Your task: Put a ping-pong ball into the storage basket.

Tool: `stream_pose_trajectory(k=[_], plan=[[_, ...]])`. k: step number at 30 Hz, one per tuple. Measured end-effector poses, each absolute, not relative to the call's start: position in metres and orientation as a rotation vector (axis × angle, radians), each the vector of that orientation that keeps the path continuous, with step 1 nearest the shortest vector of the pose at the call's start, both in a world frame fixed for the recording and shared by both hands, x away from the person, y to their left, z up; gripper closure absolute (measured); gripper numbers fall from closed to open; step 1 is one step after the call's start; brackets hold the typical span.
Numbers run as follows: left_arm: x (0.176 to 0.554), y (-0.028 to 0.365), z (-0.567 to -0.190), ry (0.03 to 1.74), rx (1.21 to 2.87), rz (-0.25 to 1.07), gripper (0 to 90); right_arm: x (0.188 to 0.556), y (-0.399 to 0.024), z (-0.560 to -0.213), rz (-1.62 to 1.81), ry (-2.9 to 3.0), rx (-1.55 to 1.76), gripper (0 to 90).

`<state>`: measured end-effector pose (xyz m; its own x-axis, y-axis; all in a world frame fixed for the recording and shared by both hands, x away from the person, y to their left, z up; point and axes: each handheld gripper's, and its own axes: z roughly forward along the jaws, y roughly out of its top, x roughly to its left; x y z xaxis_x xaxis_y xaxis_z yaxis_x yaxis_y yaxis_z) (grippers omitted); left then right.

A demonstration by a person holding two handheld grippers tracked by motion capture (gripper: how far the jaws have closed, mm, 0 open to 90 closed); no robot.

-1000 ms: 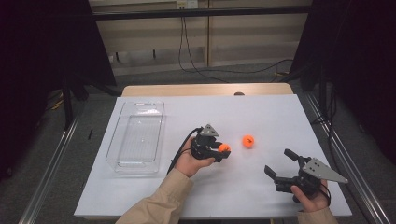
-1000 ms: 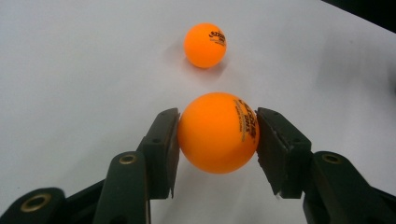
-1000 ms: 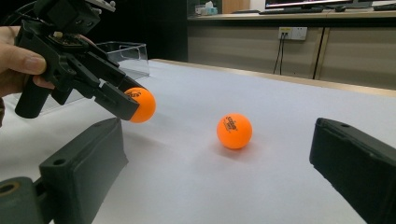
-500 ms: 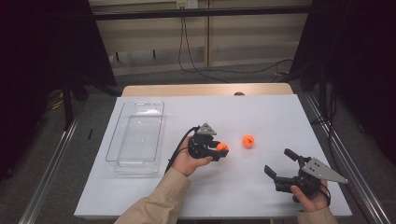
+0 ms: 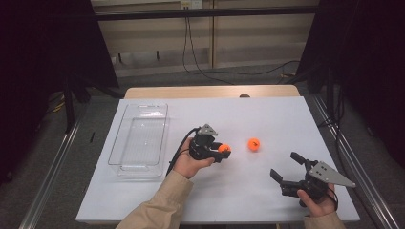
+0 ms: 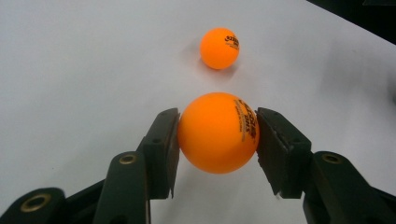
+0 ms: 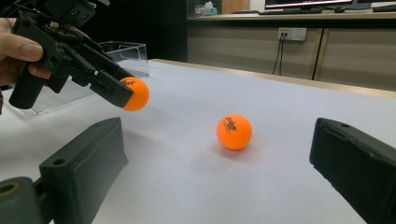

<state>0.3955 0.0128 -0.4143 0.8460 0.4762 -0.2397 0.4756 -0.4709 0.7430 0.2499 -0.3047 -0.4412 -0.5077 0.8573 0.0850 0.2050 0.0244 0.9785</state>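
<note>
My left gripper is shut on an orange ping-pong ball, held a little above the white table. Both pads press on its sides. A second orange ball lies on the table just beyond the held one. My right gripper stands open near the table's front right, jaws wide apart with nothing between them, pointing toward the loose ball.
A clear plastic tray sits empty at the left of the table. Black curtains and a metal frame flank the table. A cable trails from the left gripper toward the person's sleeve.
</note>
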Motion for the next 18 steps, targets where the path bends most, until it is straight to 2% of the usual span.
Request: stream_pose_trajectory(k=[18], plan=[[0.399, 0.024, -0.407, 0.737, 2.120, -0.011, 51.0, 0.250, -0.305, -0.441, 1.521, 1.752, 1.084, 3.2]])
